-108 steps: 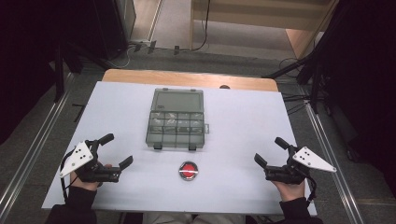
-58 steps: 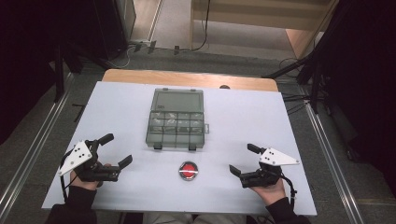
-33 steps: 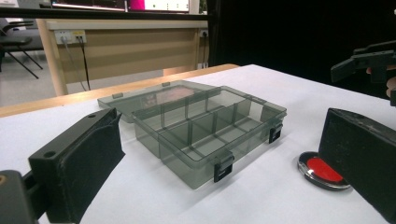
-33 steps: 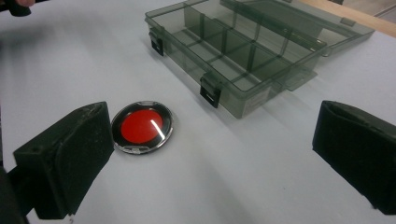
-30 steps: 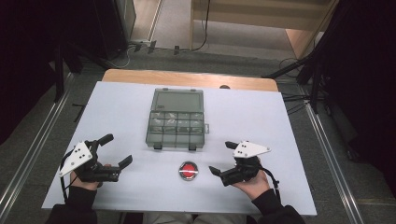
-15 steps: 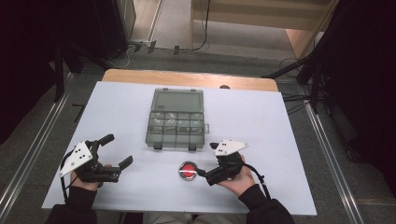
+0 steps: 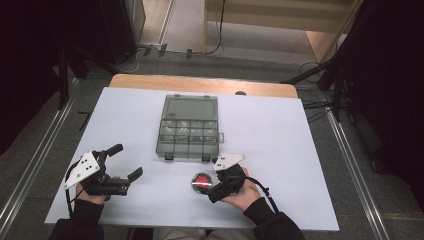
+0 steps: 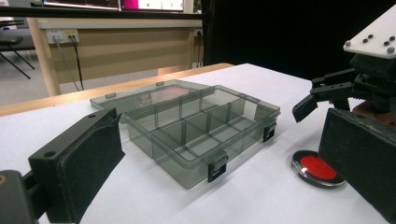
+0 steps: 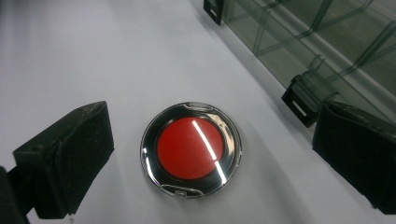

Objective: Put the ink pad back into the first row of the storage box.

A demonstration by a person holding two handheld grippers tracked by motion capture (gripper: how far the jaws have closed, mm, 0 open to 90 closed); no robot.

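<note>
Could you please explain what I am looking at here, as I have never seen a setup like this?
No robot is involved: a person sits at a white table and holds hand-operated tongs in each hand. The high view looks down from above; the left tongs appear at its left, the right tongs near the middle. The other two pictures come from small cameras riding on each pair of tongs, looking along their black jaws.

On the table lie a smoky clear plastic compartment box, with black latches on its near side, and a small round case with a red centre in front of it. Nothing is held. Both tongs are open; the right jaws stand either side of the round case without touching it.
</note>
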